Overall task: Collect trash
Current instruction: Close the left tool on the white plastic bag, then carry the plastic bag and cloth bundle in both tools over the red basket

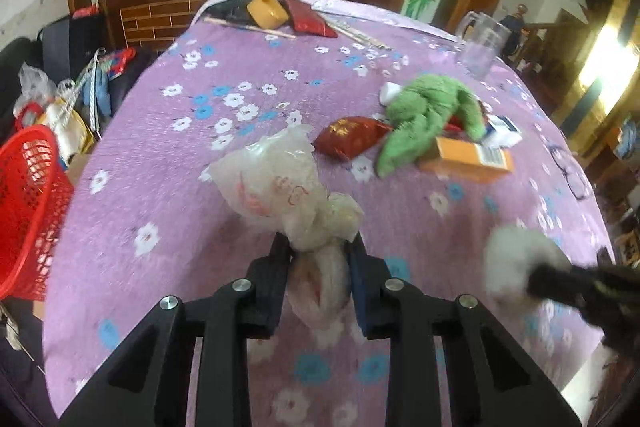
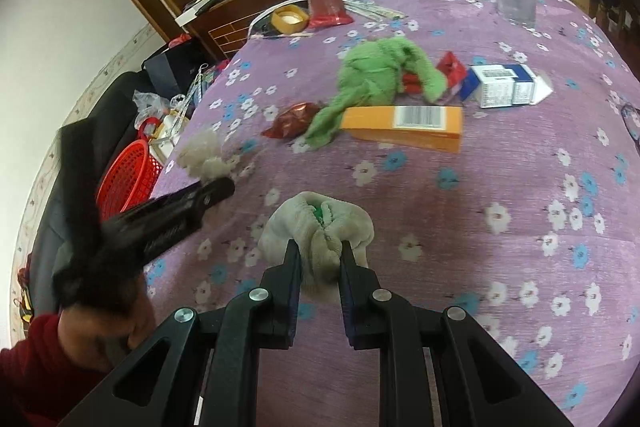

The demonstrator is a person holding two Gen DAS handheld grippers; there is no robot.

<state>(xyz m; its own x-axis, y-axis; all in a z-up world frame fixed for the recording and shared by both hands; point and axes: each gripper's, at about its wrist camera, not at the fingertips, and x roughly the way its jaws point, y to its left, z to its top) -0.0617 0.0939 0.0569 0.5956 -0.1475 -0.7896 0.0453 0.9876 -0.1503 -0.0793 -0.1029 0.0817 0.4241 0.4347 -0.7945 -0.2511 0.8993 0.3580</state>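
Crinkled white plastic fills the left gripper [image 1: 318,247]: its two black fingers pinch the twisted neck of a plastic bag [image 1: 280,187], and the bag's puffed body stands up past the fingertips over the purple flowered tablecloth [image 1: 200,227]. In the right wrist view this gripper reaches in from the near left, blurred, angled up and rightward, held by a hand [image 2: 104,331] in a red sleeve. The right gripper [image 2: 318,251] points forward and down at the near middle of the table, its fingers pressed into a crumpled whitish cloth wad [image 2: 316,223] with a bit of green showing in its folds; the wad looks to rest on the tablecloth. Farther off lie a red foil packet [image 1: 348,137], a green plush toy [image 1: 424,115], an orange box [image 1: 468,155] and a white-and-blue carton [image 2: 504,85], close together. A red mesh basket [image 1: 28,207] sits off the table's left edge. A clear plastic mug [image 1: 482,47] stands at the far right.
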